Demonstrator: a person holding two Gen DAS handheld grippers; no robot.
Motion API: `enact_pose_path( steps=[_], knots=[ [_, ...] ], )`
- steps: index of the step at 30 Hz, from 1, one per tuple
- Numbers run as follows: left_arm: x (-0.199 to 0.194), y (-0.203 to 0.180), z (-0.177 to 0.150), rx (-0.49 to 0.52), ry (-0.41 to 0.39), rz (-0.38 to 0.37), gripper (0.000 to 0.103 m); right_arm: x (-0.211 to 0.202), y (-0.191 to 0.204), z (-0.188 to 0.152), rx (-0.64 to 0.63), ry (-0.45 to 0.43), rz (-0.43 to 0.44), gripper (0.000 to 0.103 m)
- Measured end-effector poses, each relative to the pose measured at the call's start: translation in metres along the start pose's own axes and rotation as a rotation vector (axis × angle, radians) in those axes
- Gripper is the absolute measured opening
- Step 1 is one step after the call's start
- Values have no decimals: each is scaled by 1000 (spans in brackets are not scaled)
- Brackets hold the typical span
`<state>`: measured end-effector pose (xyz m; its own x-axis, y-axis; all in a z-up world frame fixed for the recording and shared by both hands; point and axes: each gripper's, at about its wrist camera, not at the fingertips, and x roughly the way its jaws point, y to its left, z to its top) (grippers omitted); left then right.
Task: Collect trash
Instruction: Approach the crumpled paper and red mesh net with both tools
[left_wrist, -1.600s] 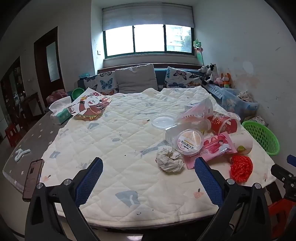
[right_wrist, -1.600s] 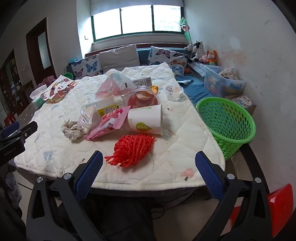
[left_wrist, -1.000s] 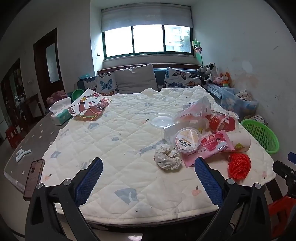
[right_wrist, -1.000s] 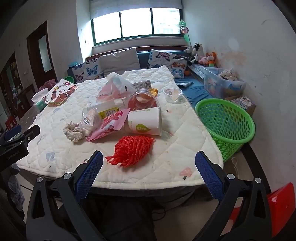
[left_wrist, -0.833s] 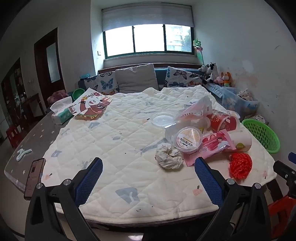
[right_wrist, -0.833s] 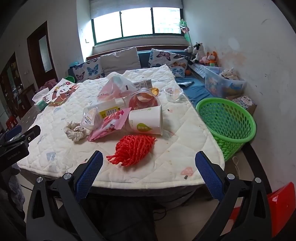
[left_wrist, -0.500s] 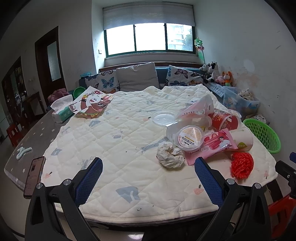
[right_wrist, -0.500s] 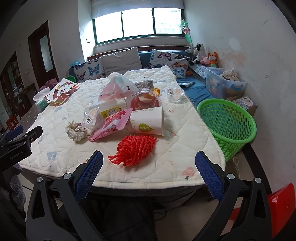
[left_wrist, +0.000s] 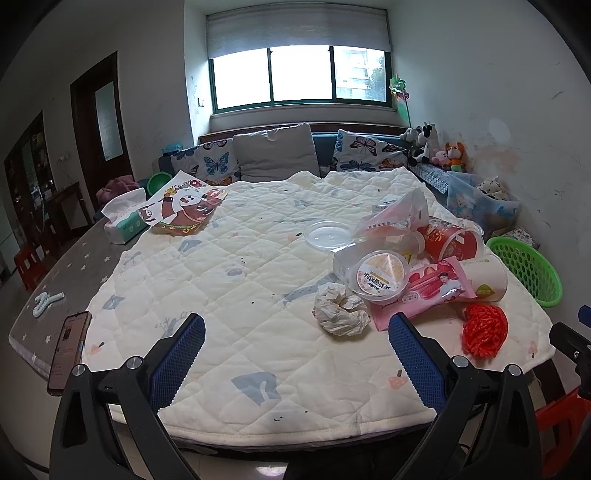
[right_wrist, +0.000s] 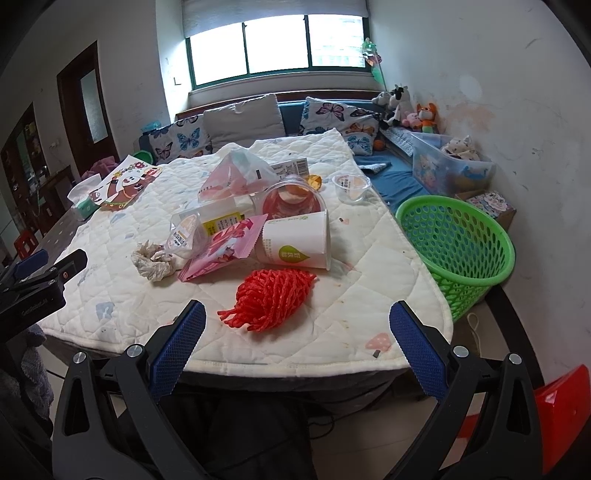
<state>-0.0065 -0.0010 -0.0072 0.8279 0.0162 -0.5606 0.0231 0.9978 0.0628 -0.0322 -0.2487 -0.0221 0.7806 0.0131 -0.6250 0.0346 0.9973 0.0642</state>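
A quilted surface (right_wrist: 369, 258) carries the trash — paper cup (right_wrist: 295, 245), pink wrapper (right_wrist: 225, 245), red net (right_wrist: 275, 297), crumpled tissue (left_wrist: 340, 308) — beside a green basket (right_wrist: 458, 243). Left hand-held gripper (left_wrist: 295, 356) and right hand-held gripper (right_wrist: 297, 341) hover released, empty.

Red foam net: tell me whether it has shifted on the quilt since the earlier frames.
No. The red foam net lies just in front of the tipped paper cup, as before; only the camera view drifts slightly.
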Motion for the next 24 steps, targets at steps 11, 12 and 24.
enact_pose_path(
  steps=[11, 12, 24],
  knots=[
    [5, -1, 1, -3, 5, 5, 96, 2, 0, 0, 2, 2, 5, 99],
    [5, -1, 1, -2, 3, 7, 96, 2, 0, 0, 2, 3, 5, 99],
    [11, 1, 5, -9, 9, 9, 96, 8, -3, 2, 4, 10, 8, 99]
  ],
)
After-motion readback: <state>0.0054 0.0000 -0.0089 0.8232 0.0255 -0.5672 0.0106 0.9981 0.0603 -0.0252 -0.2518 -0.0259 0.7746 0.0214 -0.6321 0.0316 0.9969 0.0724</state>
